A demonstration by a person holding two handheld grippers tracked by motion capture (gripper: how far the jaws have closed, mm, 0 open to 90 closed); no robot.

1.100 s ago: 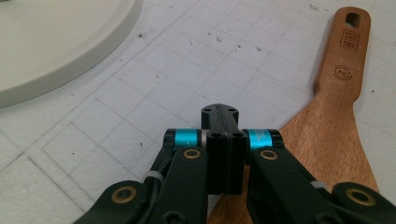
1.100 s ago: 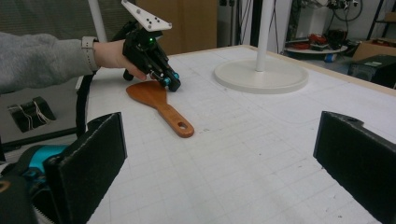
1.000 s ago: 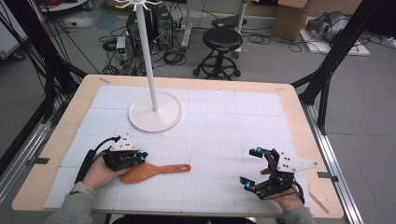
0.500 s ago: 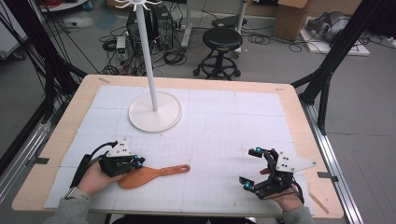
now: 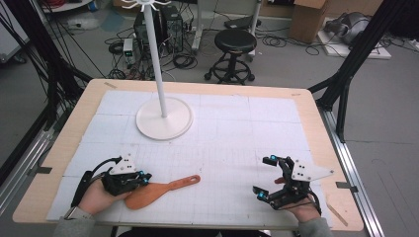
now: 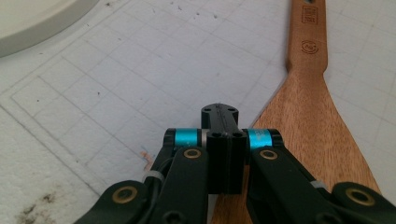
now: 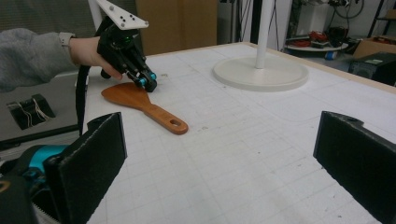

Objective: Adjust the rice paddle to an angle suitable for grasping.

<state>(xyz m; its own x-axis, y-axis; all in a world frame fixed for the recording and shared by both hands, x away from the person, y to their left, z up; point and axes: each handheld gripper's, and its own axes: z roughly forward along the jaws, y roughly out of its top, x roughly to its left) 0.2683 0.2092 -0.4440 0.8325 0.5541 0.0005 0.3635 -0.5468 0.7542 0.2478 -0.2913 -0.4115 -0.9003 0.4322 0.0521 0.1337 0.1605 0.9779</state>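
A wooden spatula (image 5: 158,190) lies flat on the white mat near the front left, its handle pointing right. My left gripper (image 5: 145,177) is shut with nothing between its jaws, and its tip sits at the upper edge of the spatula's blade. In the left gripper view the closed jaws (image 6: 219,114) point along the mat, with the spatula (image 6: 308,112) just to their right. My right gripper (image 5: 265,176) stands open at the front right, empty, well away from the spatula. The right gripper view looks between its wide pads (image 7: 219,158) towards the spatula (image 7: 140,100) and the left gripper (image 7: 148,81).
A white stand with a round base (image 5: 164,118) and a tall pole rises at the back left of the mat; its base also appears in the gripper views (image 7: 261,72) (image 6: 32,18). The wooden table edge (image 5: 316,128) frames the mat.
My left gripper has drifted a little towards the near left edge, staying shut. The spatula and the right gripper have not moved.
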